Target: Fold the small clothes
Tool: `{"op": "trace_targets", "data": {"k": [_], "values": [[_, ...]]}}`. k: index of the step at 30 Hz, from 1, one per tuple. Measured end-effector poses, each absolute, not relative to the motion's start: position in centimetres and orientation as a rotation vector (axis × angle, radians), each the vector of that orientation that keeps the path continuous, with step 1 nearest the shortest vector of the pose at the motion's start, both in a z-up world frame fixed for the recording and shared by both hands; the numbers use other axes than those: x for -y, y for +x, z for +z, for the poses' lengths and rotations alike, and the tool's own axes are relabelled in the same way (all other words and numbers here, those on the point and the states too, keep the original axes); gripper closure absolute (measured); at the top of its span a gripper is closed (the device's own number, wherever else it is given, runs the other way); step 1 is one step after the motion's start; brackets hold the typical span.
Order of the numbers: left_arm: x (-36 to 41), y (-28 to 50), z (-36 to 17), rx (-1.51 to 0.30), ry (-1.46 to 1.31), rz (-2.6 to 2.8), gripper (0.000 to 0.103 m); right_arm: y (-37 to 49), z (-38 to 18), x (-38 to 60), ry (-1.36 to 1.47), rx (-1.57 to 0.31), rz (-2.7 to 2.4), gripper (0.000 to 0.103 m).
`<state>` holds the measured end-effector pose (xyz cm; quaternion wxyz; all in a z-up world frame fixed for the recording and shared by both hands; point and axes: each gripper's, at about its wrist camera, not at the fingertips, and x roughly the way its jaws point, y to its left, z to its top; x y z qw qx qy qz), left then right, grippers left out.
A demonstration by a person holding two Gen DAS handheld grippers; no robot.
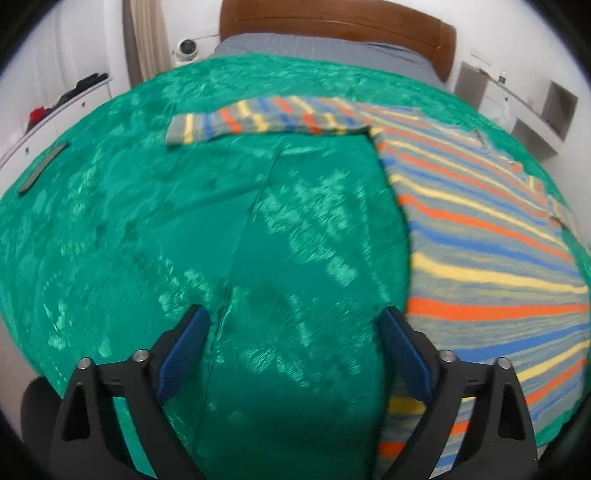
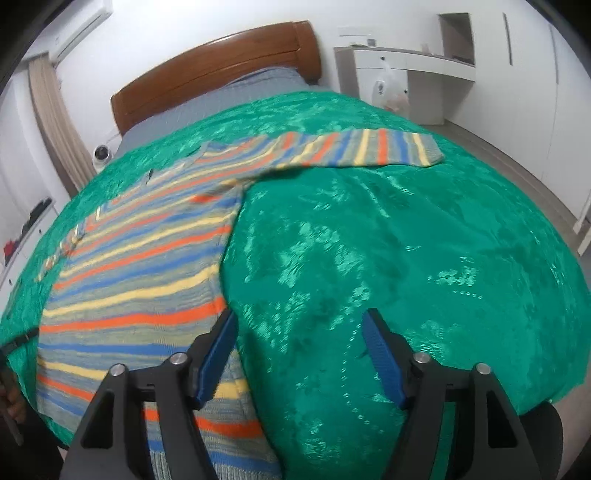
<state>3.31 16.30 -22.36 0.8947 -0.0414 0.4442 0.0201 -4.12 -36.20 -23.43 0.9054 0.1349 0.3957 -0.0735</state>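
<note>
Lying flat across a shiny green bedspread point(image 1: 155, 236): a striped knit sweater point(image 1: 491, 258) in grey, orange, blue and yellow, body spread out, one sleeve point(image 1: 266, 120) stretching straight sideways toward the headboard end in the left wrist view, the other sleeve point(image 2: 373, 149) reaching out the opposite way in the right wrist view. Hovering over bare bedspread just beside the sweater's side edge: the left gripper point(image 1: 293, 354), blue pads standing wide apart, gripping nothing (its right-hand finger overlapping the sweater's edge in the picture, contact impossible to tell). Hanging likewise at the sweater's opposite side edge: the right gripper point(image 2: 299, 354), jaws spread wide, nothing between them but green cloth. Showing beyond the bedspread: a grey sheet point(image 1: 325, 46) and a brown wooden headboard point(image 1: 332, 18). Resting on the bedspread's far left: a flat dark bar-shaped object point(image 1: 42, 168). Standing by the wall: a small white dome camera point(image 1: 186, 48), a beige curtain point(image 2: 55, 125), white cabinets point(image 2: 410, 70) with a plastic bag point(image 2: 391, 90) in front.
</note>
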Motion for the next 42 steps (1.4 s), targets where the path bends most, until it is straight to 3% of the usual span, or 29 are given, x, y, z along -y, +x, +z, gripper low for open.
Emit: {"op": "trace_targets", "data": {"k": [2,14,25,42], "values": [[-16.3,3.2,-22.6,-0.924,-0.078,0.049,0.001,-4.2,-23.8,36.4,0.272,-0.822,-0.169,0.013],[-17.0,2.9,-23.3,-0.943,-0.139,0.012,0.000,-3.3,-25.9,36.2,0.267,-0.891,-0.188,0.000],[-17.3,2.9,-22.6,-0.942,-0.142,0.001,0.000,-3.2,-26.7,36.3,0.289,-0.906,-0.184,0.000],[-17.7,1.6,-19.6,-0.763,-0.081,0.088,0.000,-4.4,-24.7,37.5,0.410,-0.810,-0.136,0.000]]}}
